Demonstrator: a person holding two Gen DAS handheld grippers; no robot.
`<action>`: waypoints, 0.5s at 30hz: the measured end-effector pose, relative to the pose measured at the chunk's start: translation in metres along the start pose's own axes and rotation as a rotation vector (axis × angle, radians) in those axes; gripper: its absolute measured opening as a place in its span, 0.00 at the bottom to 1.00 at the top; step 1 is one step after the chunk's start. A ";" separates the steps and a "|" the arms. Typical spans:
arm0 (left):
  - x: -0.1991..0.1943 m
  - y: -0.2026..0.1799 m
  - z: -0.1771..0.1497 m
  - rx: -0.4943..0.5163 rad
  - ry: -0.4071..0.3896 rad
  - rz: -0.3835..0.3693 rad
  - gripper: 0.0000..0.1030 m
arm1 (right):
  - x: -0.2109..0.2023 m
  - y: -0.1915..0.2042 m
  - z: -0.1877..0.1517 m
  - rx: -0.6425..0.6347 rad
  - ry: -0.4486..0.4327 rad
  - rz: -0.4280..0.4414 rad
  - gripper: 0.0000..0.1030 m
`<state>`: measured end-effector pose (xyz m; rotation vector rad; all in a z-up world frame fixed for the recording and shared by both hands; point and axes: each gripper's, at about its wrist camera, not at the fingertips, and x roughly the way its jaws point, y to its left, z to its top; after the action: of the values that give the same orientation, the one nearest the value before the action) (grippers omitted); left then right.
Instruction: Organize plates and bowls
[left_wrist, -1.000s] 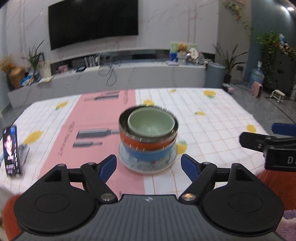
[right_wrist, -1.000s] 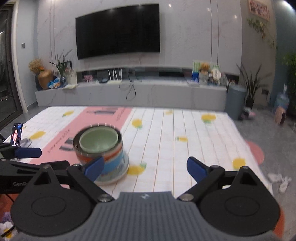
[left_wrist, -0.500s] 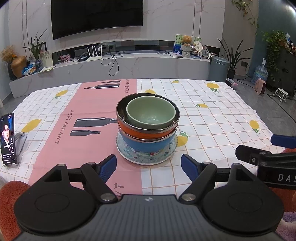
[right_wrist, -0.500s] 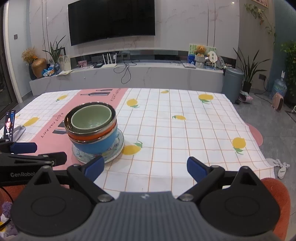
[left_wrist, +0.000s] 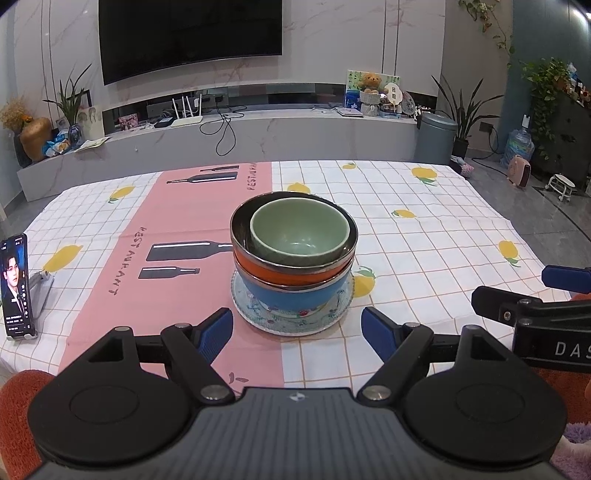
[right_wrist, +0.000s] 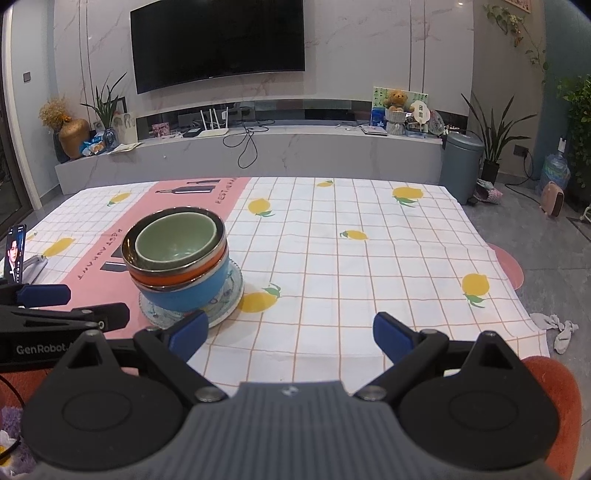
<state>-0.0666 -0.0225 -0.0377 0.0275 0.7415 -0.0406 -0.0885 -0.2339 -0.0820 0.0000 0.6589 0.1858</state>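
A stack stands mid-table: a pale green bowl (left_wrist: 300, 231) nests in an orange steel-rimmed bowl (left_wrist: 291, 271), which sits in a blue bowl (left_wrist: 295, 295) on a patterned plate (left_wrist: 258, 314). The stack also shows in the right wrist view, with the green bowl (right_wrist: 175, 236), the blue bowl (right_wrist: 184, 291) and the plate (right_wrist: 229, 299). My left gripper (left_wrist: 297, 330) is open and empty, just short of the plate. My right gripper (right_wrist: 291, 330) is open and empty, to the right of the stack.
A phone (left_wrist: 15, 284) leans on a stand at the table's left edge. The tablecloth (left_wrist: 424, 236) is white checked with lemons and has a pink strip. Orange chairs (right_wrist: 546, 391) stand at the near edge. A TV console lies beyond the table.
Both views have steadied and pulled back slightly from the stack. The bowls and plate have not moved. Both grippers stay open.
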 end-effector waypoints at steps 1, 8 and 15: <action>0.000 0.000 0.000 0.000 -0.001 0.001 0.90 | 0.000 0.000 0.000 0.000 -0.001 0.000 0.91; -0.003 0.001 0.001 0.002 -0.016 0.006 0.90 | -0.001 0.000 0.000 0.001 -0.008 -0.002 0.91; -0.007 -0.001 0.004 0.010 -0.039 0.009 0.90 | -0.004 0.000 0.000 0.005 -0.025 -0.006 0.91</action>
<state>-0.0693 -0.0233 -0.0303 0.0392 0.7022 -0.0356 -0.0918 -0.2343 -0.0792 0.0052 0.6345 0.1785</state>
